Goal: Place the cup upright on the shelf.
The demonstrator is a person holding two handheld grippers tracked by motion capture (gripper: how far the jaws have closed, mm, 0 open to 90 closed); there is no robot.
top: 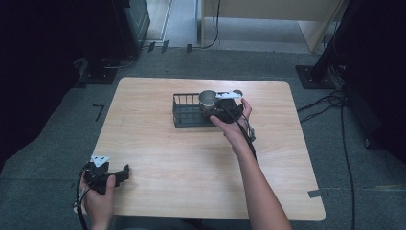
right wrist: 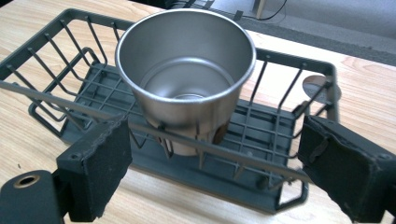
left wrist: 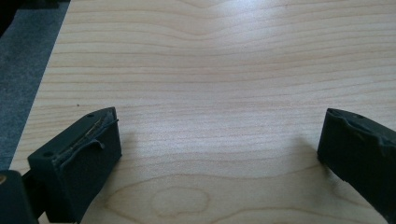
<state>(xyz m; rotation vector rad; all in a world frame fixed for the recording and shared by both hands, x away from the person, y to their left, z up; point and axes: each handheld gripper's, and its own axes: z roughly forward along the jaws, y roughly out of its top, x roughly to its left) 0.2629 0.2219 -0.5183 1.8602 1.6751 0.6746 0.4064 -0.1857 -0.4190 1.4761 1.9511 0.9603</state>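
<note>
Here, the steel cup stands upright in the right end of the wire basket on the table. Your right gripper sits just in front of the basket with its jaws apart and nothing between them. Draw it straight back, keeping clear of the front rail. Your left gripper rests wide open over bare wood; leave it there.
</note>
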